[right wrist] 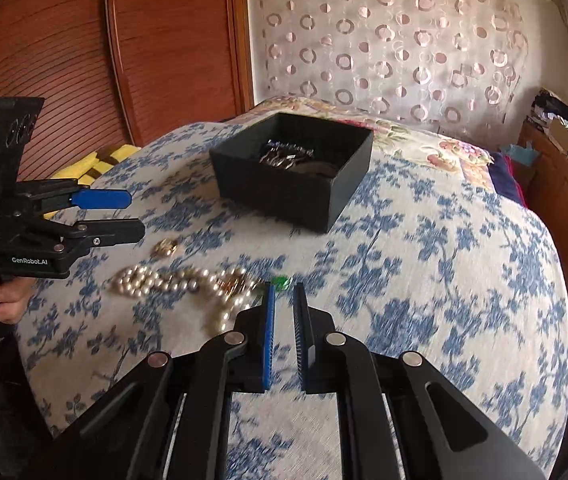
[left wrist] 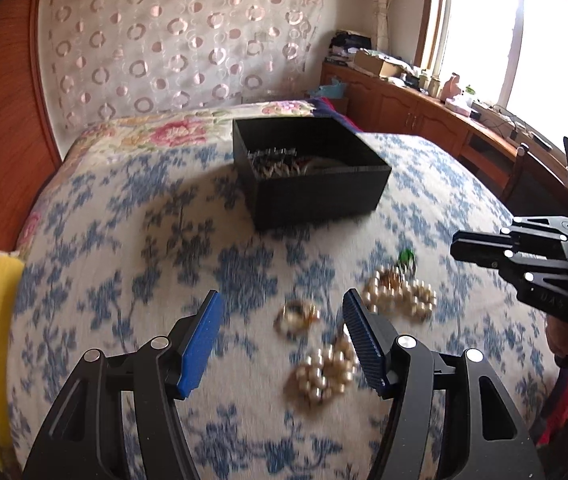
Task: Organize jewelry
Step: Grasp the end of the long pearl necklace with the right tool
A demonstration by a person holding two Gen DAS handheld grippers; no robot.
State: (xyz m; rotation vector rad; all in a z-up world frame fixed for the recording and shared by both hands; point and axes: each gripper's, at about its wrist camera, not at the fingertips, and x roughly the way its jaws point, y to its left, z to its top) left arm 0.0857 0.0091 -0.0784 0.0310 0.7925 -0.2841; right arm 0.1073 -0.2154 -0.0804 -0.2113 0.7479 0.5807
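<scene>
The left gripper (left wrist: 282, 320) fingers stood apart above the pearl jewelry (left wrist: 324, 372) at lower centre; the right gripper (right wrist: 284, 300) fingers were nearly together, empty, below the black box (right wrist: 284, 196).

Two black hand-held grippers with blue finger pads

The left gripper (left wrist: 282, 312) has black linked arms, round silver pins at the joints and ridged blue pads (left wrist: 200, 344); white "GenRobot.AI" lettering marks its body, and a flat black plate stands above it. The right gripper (right wrist: 284, 300) is built alike, with silver pins and ridged blue pads (right wrist: 269, 336). A hand (right wrist: 2, 294) grips the left handle.
</scene>
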